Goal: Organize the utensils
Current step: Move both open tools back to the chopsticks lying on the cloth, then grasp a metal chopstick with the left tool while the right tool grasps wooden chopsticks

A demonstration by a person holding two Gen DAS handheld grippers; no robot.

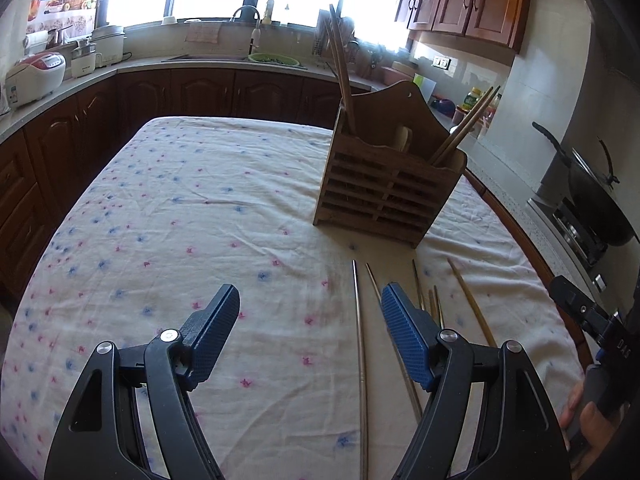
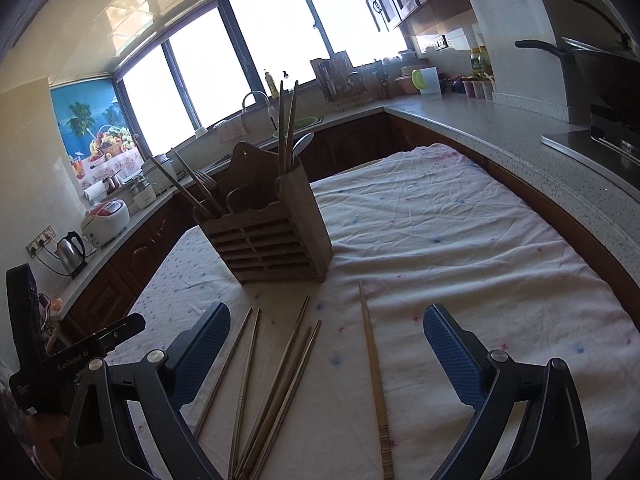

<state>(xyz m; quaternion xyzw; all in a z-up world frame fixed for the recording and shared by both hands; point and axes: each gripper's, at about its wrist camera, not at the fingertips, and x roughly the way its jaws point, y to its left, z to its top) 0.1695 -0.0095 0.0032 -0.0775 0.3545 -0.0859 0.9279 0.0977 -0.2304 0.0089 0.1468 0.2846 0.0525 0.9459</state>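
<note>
A kitchen bench (image 1: pixel 224 208) draped in a white cloth dotted with pink and blue flowers, a slatted wooden utensil holder (image 1: pixel 380 196) standing on it and loose chopsticks lying in front — seen from two hand-held grippers.

In the left wrist view the left gripper (image 1: pixel 310 320) hovers low over the cloth, its blue-padded fingers (image 1: pixel 216 332) spread wide and holding nothing. The holder sits at about 1 o'clock from it, well beyond the fingertips. A pale metal chopstick (image 1: pixel 360 344) lies lengthwise between the spread fingers, nearer the right one; a second thin stick (image 1: pixel 374 280) runs just beside it and passes under the right finger. More wooden sticks lie past that finger at 2 o'clock, the outermost a light bamboo chopstick (image 1: pixel 472 300).

In the right wrist view the right gripper (image 2: pixel 326 340) is likewise spread open and empty. The holder stands at 11 o'clock, upright, with long chopsticks and what looks like a spoon rising from its right compartment and several sticks and a fork leaning out of the left one. On the cloth between the fingers lie a fan of brown chopsticks (image 2: pixel 288 364) toward the left finger and the single bamboo chopstick (image 2: pixel 374 364) near the middle — apart from the rest.

Behind, bright windows (image 2: pixel 256 48), a sink tap (image 2: pixel 256 100) and dark wood cabinets (image 1: pixel 460 4) ring the room.
</note>
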